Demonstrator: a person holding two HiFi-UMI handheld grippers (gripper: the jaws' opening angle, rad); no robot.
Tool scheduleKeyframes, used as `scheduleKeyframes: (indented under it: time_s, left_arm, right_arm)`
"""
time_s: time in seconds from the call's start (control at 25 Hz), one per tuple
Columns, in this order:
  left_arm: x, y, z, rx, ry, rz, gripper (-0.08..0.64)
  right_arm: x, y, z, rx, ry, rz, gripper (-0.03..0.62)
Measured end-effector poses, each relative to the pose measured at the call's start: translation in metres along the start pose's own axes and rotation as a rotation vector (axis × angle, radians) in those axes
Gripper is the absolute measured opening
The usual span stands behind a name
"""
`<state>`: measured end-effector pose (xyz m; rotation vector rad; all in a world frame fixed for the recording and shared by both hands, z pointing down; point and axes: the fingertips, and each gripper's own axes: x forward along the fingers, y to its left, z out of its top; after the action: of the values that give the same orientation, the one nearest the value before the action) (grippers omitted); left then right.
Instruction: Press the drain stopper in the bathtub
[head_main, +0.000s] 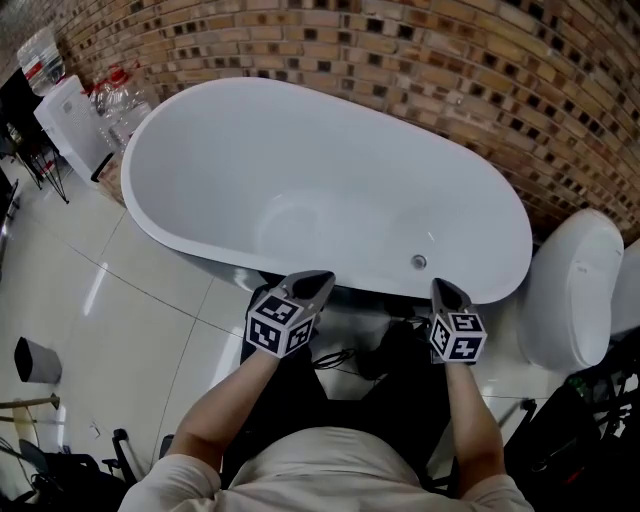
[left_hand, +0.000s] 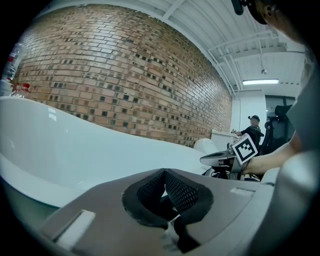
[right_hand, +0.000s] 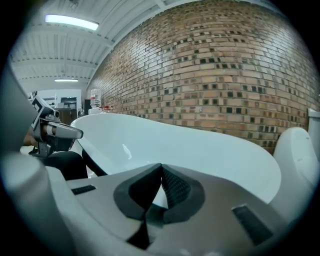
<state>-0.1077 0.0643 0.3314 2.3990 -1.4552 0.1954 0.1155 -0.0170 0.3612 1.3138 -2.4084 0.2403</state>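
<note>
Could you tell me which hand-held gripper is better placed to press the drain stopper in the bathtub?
Right, probably. The right hand-held gripper hovers just beside the round metal drain stopper inside the bathtub; the left hand-held gripper is farther along the rim.

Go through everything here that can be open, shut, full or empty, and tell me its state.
Left gripper: jaws shut, nothing between them.
Right gripper: jaws shut, nothing between them.
Bathtub: empty, no water seen.
Drain stopper: untouched; up or down too small to tell.
Toilet: lid down.
</note>
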Motion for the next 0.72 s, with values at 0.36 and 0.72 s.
scheduleKeyframes:
  time_s: [0.36, 0.72]
  left_arm:
    - [-0.005, 0.023, -0.019, 0.026, 0.01, 0.061, 0.003]
    - [-0.01, 0.018, -0.014, 0.049, -0.044, 0.045, 0.005]
  right_arm:
    - [0.001, 0.0, 0.004, 0.028, -0.026, 0.009, 0.014]
    - [0.003, 0.004, 0.004, -0.003, -0.016, 0.013, 0.017]
